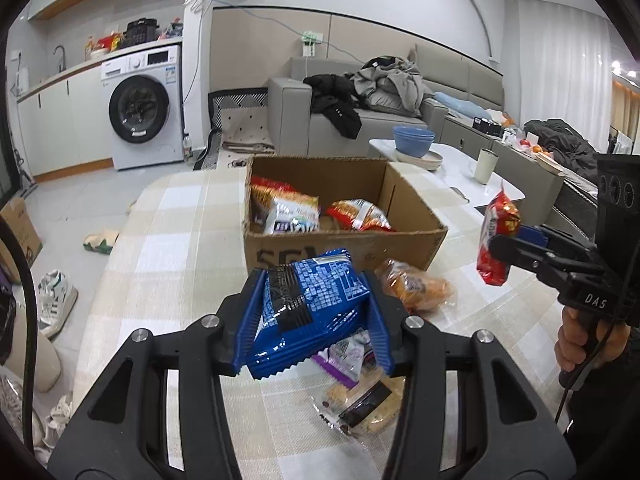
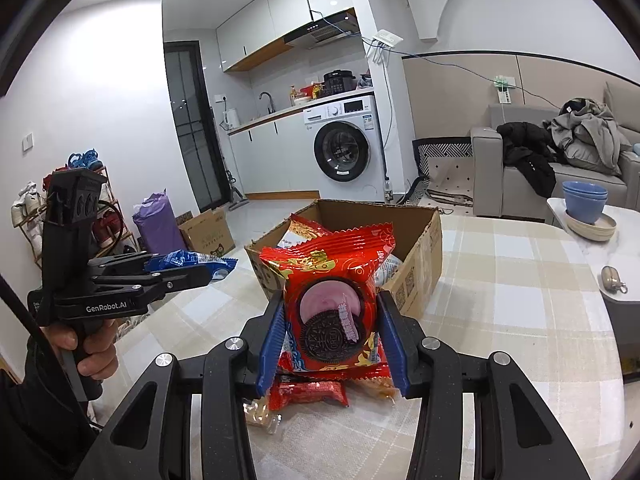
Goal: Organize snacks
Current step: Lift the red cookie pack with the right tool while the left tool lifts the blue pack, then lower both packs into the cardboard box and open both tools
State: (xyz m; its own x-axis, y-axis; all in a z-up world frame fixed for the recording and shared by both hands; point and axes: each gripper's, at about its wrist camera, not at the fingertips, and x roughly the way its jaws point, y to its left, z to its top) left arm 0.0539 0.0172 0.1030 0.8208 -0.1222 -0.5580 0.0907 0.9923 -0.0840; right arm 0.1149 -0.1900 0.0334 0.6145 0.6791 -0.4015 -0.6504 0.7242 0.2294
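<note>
My left gripper [image 1: 316, 312] is shut on a blue snack packet [image 1: 316, 296] and holds it above the table, in front of the open cardboard box [image 1: 344, 246]. My right gripper [image 2: 332, 332] is shut on a red cookie packet [image 2: 332, 292] and holds it up near the box [image 2: 420, 256]. The right gripper and its red packet [image 1: 498, 240] also show at the right of the left wrist view. The left gripper with the blue packet [image 2: 192, 264] shows at the left of the right wrist view. Several snack bags [image 1: 288, 210] lie in the box.
Loose snacks lie on the checked tablecloth [image 1: 160, 248]: an orange bag [image 1: 416, 286], a purple packet [image 1: 348, 356] and a clear cracker pack [image 1: 360, 400]. A red packet [image 2: 308, 394] lies under my right gripper. A side table with blue bowls [image 1: 414, 140] and a cup [image 1: 486, 166] stands beyond.
</note>
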